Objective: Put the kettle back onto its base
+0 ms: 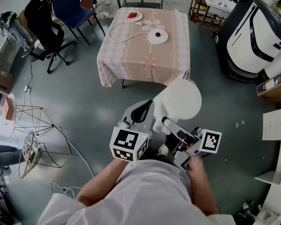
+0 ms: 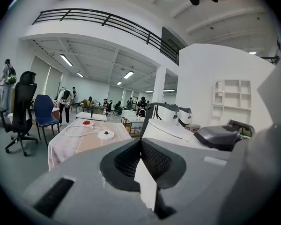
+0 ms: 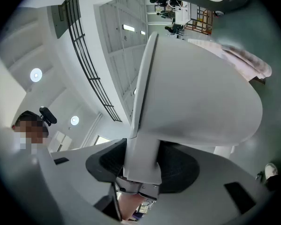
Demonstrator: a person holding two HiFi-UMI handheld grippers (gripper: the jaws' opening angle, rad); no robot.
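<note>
A white kettle (image 1: 180, 100) hangs in the air in front of the person, over the grey floor. My right gripper (image 1: 170, 125) is shut on the kettle's handle (image 3: 143, 125), and the round body (image 3: 201, 97) fills the right gripper view above the jaws. My left gripper (image 1: 143, 111) is just left of the kettle, shut with nothing between its pads (image 2: 152, 161). The round white base (image 1: 158, 36) lies on the pink-clothed table (image 1: 145, 60) ahead, with a white cable looping off to its left. The base (image 2: 106, 134) also shows small in the left gripper view.
A plate with something red (image 1: 133, 16) sits at the table's far edge. A blue chair (image 1: 70, 6) and a black office chair (image 1: 44, 27) stand to the left. A large white and black machine (image 1: 253, 32) is at the right. Wire frames and cables (image 1: 37, 135) lie on the floor at left.
</note>
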